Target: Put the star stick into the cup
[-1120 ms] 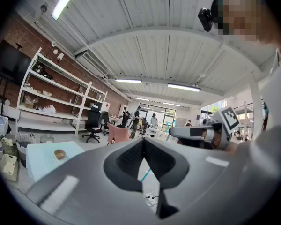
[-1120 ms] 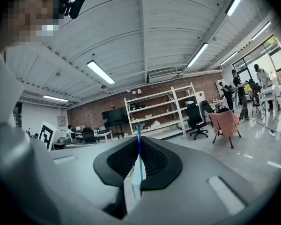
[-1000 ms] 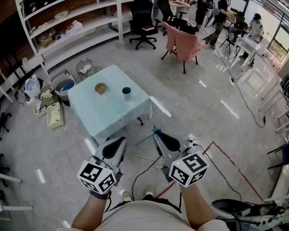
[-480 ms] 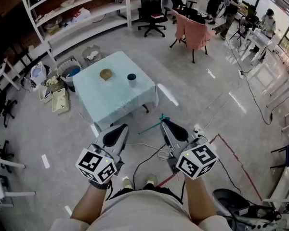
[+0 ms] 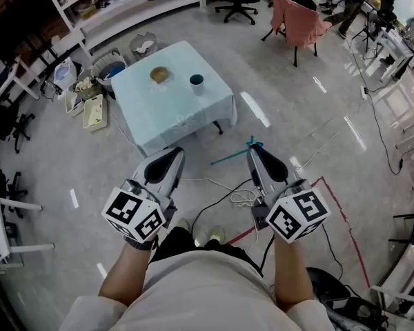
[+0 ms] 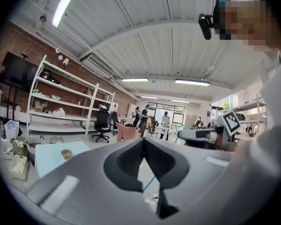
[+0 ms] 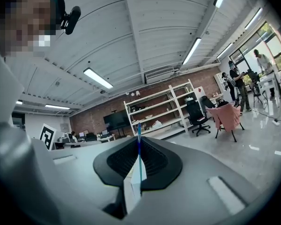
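The star stick [image 5: 229,157] is a thin teal rod with a small star at its end. My right gripper [image 5: 252,150] is shut on it, and it juts left, low over the floor. In the right gripper view the stick [image 7: 139,149] stands upright between the closed jaws [image 7: 139,138]. My left gripper [image 5: 172,152] is shut with nothing in it, beside the right one. The dark-rimmed cup [image 5: 196,83] stands upright on the light-blue table [image 5: 172,116], well ahead of both grippers. The left gripper view shows its closed jaws [image 6: 143,140] and the table [image 6: 47,159] far off.
A brown bowl [image 5: 159,74] sits on the table left of the cup. Bins and crates [image 5: 96,81] crowd the floor left of the table. Cables [image 5: 243,198] and a red tape line [image 5: 338,205] lie near my feet. White shelves [image 5: 124,12] and chairs [image 5: 300,23] stand behind.
The table, cup and bowl have come nearer and shifted right in the head view. Both grippers keep their side-by-side pose, and the stick stays in the right one.
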Motion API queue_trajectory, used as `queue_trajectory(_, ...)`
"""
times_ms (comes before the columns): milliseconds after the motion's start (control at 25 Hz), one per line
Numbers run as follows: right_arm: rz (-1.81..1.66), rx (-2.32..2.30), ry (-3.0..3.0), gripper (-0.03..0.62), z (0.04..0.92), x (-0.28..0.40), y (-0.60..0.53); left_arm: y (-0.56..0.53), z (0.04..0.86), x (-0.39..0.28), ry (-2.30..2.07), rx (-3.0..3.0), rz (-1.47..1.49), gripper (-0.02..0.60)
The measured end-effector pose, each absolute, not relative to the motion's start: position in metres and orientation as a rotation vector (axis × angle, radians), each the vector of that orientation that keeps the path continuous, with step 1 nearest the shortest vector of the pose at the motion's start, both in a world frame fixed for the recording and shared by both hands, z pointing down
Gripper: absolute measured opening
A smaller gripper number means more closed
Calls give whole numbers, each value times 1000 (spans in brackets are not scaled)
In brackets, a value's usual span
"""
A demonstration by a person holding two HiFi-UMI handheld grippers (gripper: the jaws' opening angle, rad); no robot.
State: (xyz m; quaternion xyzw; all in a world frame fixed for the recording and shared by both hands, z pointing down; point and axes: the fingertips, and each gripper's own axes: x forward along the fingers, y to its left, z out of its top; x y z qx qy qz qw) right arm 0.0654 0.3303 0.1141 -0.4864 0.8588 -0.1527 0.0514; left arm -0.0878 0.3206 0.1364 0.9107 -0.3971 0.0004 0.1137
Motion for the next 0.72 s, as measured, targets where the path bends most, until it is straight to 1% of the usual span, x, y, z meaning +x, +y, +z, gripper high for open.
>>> queue_trajectory(360,-488,-1500,2619,28,121,64,294,284,141,-87,-1150,2659,-6,6)
queue_trajectory(720,-492,-1552,2610,28,127,30,217,206,149,-113,-1087,2689,-24,6)
